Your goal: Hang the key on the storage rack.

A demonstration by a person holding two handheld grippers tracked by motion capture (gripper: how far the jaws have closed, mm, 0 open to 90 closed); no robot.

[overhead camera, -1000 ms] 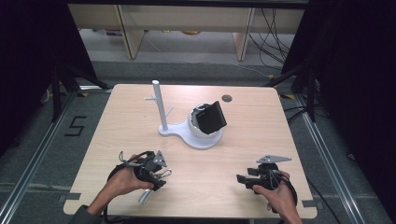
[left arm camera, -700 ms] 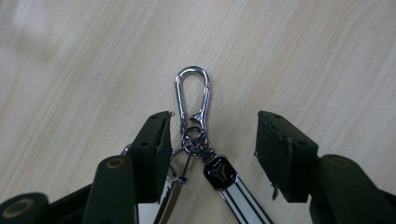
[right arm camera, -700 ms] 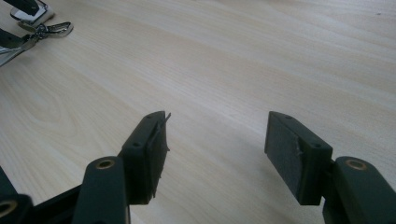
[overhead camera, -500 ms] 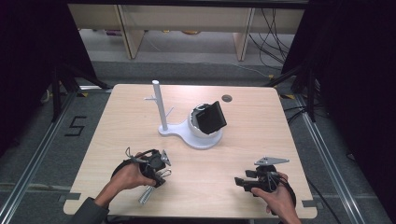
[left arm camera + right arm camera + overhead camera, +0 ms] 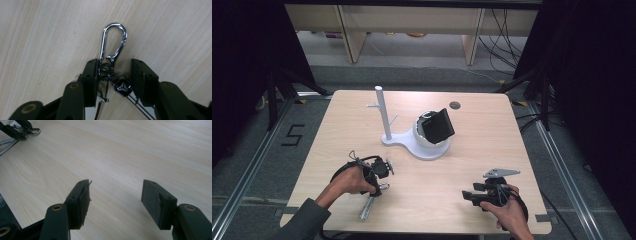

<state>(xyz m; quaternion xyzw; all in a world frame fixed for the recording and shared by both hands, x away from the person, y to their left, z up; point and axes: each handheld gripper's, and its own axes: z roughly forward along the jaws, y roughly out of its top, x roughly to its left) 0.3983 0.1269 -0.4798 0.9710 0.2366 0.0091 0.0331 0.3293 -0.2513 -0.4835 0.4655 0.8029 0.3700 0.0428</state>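
On the light wooden desk (image 5: 472,150) a white stand (image 5: 419,145) is placed near the middle, a little to the far side; it has a thin upright post (image 5: 383,112) at its left and a round base at its right, and a black box-like object (image 5: 438,125) sits tilted on that base. A small dark round hole (image 5: 455,105) is in the desk surface beyond the stand, toward the far edge. The left gripper (image 5: 379,175) is at the near left part of the desk, held by the person's left hand (image 5: 349,181), and a grey sleeve (image 5: 304,220) comes in from the bottom. In the left gripper view the left gripper (image 5: 111,75) has its jaws apart, with a keychain (image 5: 112,65) lying on the desk between them: the silver carabiner (image 5: 113,41) of it points away past the jaw tips, the small rings are touching or just beside the left jaw, and a black hexagon tag (image 5: 122,87) lies nearer to the right jaw. A silver strap or metal strip (image 5: 368,206) extends toward the near edge behind this gripper. The right gripper (image 5: 469,196) is at the near right, held by the right hand (image 5: 507,210), well apart from the left one. In the right gripper view the right gripper (image 5: 115,195) has its jaws wide apart over bare wood, with nothing between them
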